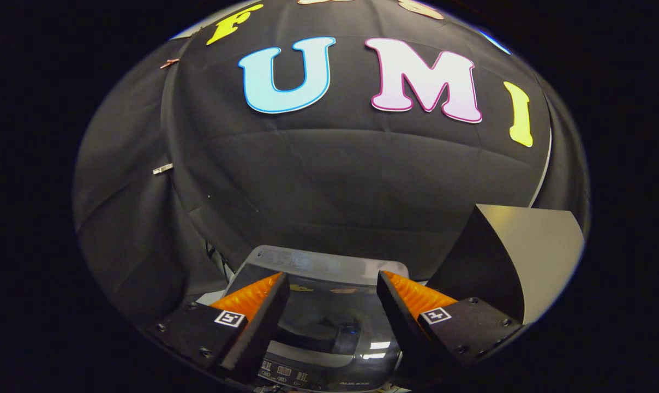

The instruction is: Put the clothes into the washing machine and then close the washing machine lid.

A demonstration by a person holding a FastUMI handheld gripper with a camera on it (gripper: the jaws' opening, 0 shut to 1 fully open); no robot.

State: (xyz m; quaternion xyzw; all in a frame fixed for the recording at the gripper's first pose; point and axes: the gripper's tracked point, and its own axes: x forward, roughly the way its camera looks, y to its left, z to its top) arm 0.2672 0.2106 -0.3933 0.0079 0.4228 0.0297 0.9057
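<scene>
The gripper (332, 286) is hovering with its fingers (253, 297) spread wide and holding nothing, and the washer (329, 327) is sitting right below and between them. That is the relation to watch: the machine is lying straight under the gap, a little ahead of the tips, with its control panel (286, 374) nearest the fingers and its back edge running beyond them toward the booth wall. The lid (335, 316) is looking dark and glassy, and it seems to be lying flat over the opening, though reflections are making that hard to call. Its long axis is running across, from one finger to the other, so the machine is facing back toward the gripper. No clothes are catching the eye from here. A grey box (526, 256) is standing beside the washer, just past the right finger. My read: the fingers are lined up square over the lid, and any move down is going straight onto it.
</scene>
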